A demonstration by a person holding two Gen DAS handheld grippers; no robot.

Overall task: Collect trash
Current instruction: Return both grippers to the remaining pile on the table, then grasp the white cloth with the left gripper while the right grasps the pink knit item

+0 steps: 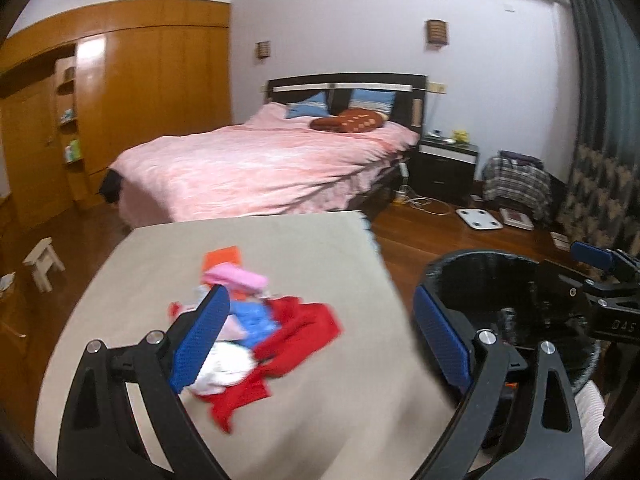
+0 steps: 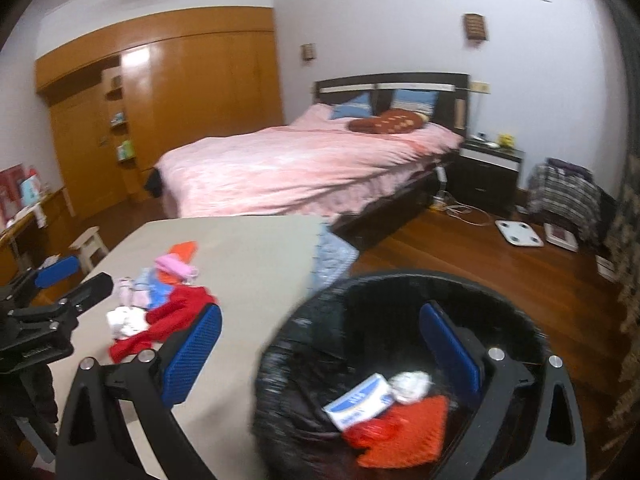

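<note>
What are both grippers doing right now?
Left gripper: open, holding nothing, above the pile of scraps.
Right gripper: open, holding nothing, over the bin.

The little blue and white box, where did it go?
In the right wrist view, the blue and white box lies inside the black trash bin, beside a white crumpled wad and orange-red netting, right of the table.

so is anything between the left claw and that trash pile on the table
Nothing visible. The open left claw hangs just above the trash pile on the beige table; the black bin sits off to the right.
</note>
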